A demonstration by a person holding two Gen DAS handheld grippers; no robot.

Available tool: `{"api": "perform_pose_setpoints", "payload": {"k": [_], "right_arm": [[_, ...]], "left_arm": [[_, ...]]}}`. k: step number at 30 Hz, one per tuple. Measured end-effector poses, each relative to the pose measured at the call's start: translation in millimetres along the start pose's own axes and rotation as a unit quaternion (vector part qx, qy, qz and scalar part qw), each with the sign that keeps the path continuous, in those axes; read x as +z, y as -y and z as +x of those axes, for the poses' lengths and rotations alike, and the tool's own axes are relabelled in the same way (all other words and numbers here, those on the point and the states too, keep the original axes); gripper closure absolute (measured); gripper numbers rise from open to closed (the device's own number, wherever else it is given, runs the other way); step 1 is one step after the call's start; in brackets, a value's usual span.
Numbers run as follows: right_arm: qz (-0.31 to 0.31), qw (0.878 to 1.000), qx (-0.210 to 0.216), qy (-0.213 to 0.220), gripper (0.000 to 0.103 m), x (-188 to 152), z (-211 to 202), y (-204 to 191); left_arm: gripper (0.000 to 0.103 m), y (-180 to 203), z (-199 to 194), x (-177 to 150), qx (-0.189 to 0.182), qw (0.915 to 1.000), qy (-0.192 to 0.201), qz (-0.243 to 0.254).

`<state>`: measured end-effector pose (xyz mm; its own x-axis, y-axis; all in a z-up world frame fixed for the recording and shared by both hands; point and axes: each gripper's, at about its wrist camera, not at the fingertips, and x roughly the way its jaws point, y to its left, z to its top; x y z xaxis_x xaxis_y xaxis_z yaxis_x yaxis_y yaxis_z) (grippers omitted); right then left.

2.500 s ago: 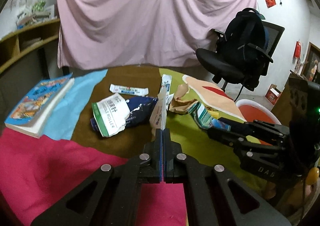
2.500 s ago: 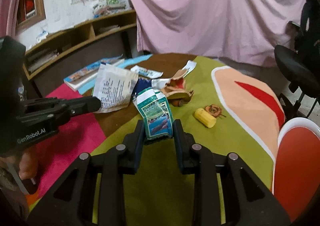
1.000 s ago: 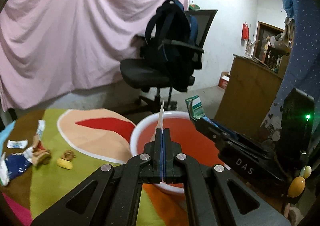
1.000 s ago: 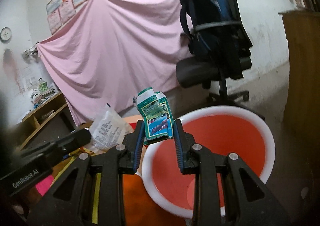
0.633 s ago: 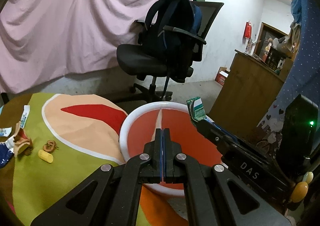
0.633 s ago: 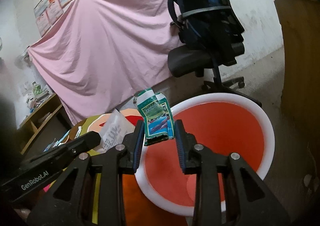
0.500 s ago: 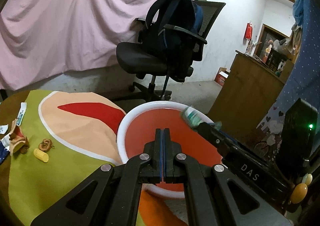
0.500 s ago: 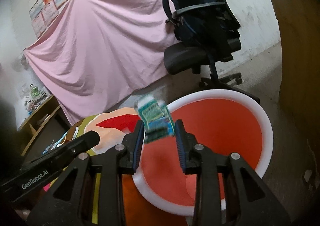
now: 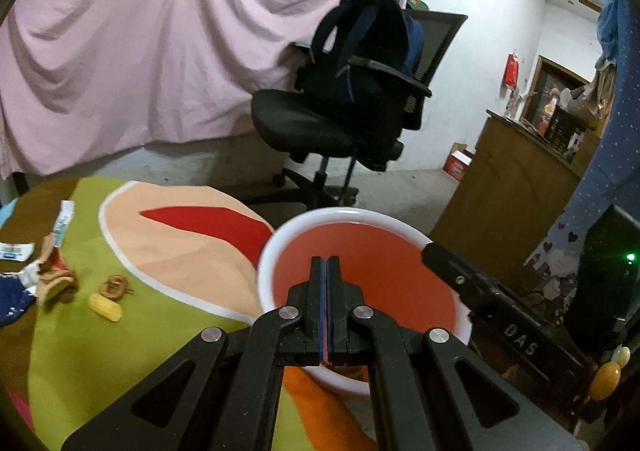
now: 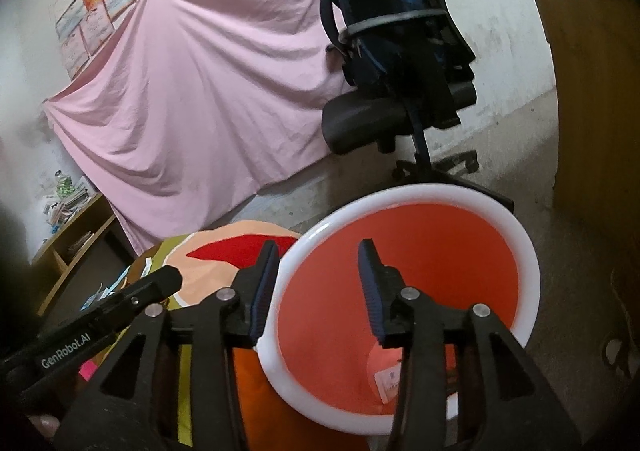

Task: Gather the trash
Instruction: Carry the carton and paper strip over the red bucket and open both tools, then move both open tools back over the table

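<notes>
A red basin with a white rim (image 9: 280, 247) stands off the table's edge, below both grippers. My left gripper (image 9: 324, 263) hangs over it, shut, with nothing showing between its fingers. In the right wrist view my right gripper (image 10: 320, 263) also hangs over the basin's rim (image 10: 520, 251); its jaws are opening and nothing is between them. A pale scrap (image 10: 388, 379) lies at the basin's bottom. Trash left on the table: a yellow piece (image 9: 105, 307), a brown curl (image 9: 116, 285), a crumpled brown wrapper (image 9: 52, 283), a white sachet (image 9: 64, 221).
A black office chair with a dark backpack (image 9: 360, 63) stands behind the basin. A wooden cabinet (image 9: 512, 179) is to the right. A pink sheet (image 9: 140, 51) covers the back wall, and a wooden shelf (image 10: 72, 239) is at the left.
Both grippers swung from the table to over the basin. The right gripper opened and the green carton fell from it. The white wrapper is gone from the left gripper.
</notes>
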<state>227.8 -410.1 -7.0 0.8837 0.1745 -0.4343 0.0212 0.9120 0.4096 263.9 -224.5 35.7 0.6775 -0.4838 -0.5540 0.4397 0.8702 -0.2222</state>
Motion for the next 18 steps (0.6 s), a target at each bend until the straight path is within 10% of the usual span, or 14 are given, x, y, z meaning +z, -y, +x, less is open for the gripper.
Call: {"api": "perform_pose_setpoints", "payload": {"k": [7, 11, 18], "right_arm": [[-0.038, 0.998, 0.01, 0.049, 0.018, 5.0, -12.5, -24.5], [-0.062, 0.995, 0.022, 0.074, 0.002, 5.1, -18.7, -46.8], [-0.099, 0.988, 0.043, 0.108, 0.0, -3.1, -21.8, -88.5]], "left_arm": [[0.099, -20.5, -32.8, -1.5, 0.033, 0.9989, 0.033, -0.005], [0.067, -38.5, -56.2, -4.4, 0.048, 0.9972, 0.055, -0.019], [0.043, -78.4, -104.3, -13.3, 0.109, 0.988, 0.1, -0.044]]}}
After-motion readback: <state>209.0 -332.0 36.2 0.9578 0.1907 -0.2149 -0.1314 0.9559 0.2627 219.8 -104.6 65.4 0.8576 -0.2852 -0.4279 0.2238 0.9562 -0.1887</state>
